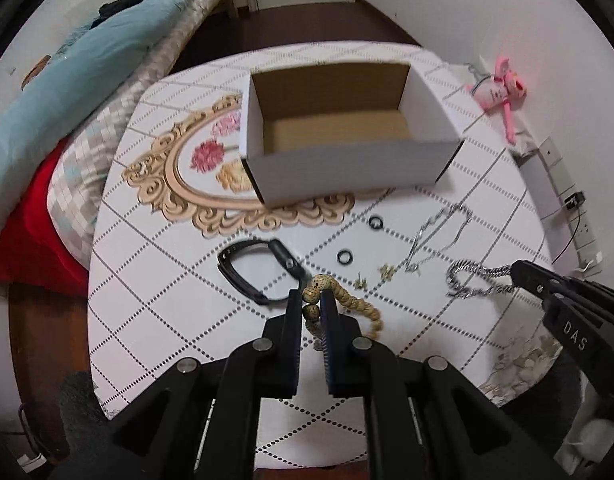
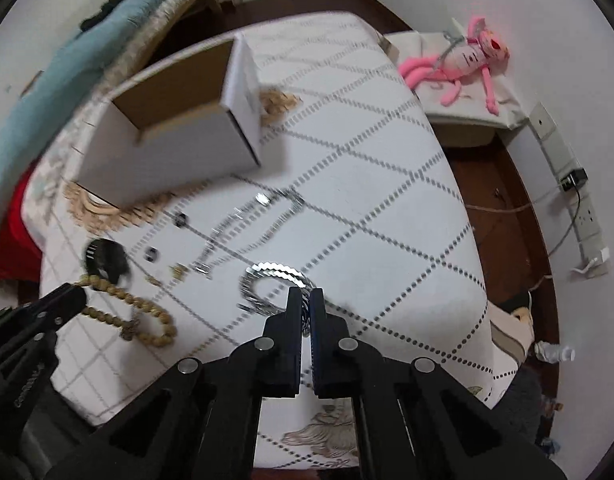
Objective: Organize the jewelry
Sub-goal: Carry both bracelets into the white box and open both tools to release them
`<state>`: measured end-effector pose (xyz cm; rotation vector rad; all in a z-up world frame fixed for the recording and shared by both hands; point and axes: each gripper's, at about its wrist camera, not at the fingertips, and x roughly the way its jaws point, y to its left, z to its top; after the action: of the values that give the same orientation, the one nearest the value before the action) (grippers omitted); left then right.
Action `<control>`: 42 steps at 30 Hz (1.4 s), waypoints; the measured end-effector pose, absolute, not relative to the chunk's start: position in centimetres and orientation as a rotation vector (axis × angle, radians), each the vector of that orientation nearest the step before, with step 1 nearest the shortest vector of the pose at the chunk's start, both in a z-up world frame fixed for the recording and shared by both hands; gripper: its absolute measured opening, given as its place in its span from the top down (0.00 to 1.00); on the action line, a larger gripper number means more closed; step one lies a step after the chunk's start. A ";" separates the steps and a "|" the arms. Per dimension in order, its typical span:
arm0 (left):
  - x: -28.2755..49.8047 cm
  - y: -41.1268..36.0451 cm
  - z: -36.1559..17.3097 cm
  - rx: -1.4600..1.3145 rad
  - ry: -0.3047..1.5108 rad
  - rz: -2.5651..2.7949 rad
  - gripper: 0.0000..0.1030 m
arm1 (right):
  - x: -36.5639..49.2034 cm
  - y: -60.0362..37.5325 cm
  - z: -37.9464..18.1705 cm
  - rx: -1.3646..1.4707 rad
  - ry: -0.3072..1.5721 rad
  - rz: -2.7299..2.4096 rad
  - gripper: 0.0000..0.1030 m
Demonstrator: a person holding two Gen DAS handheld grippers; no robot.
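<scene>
My left gripper (image 1: 311, 298) is shut on a tan wooden bead bracelet (image 1: 359, 306), whose beads trail right on the table; it also shows in the right wrist view (image 2: 147, 312). My right gripper (image 2: 305, 300) is shut on a thick silver chain bracelet (image 2: 267, 280), also in the left wrist view (image 1: 473, 278). An open, empty white cardboard box (image 1: 347, 160) stands at the table's middle. A black watch (image 1: 259, 268), two black rings (image 1: 375, 223) (image 1: 345, 258), small gold earrings (image 1: 373, 276) and a thin silver necklace (image 1: 439, 236) lie in front of the box.
The white table (image 1: 167, 280) with dotted diamond pattern stands beside a bed with blue and red bedding (image 1: 67, 100). A pink plush toy (image 2: 467, 60) lies on a low stand at the right. A power strip (image 2: 587, 220) sits by the wall.
</scene>
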<state>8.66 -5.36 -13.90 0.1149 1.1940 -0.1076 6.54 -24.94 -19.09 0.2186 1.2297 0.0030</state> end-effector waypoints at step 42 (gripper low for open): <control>27.8 -2.9 -10.8 -0.106 1.289 -0.171 0.71 | 28.5 -19.9 -12.5 0.212 1.245 0.274 0.95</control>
<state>27.81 -2.89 -10.79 -0.1056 1.2887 -0.1709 28.52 -19.85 -12.48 0.2116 1.2447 0.2739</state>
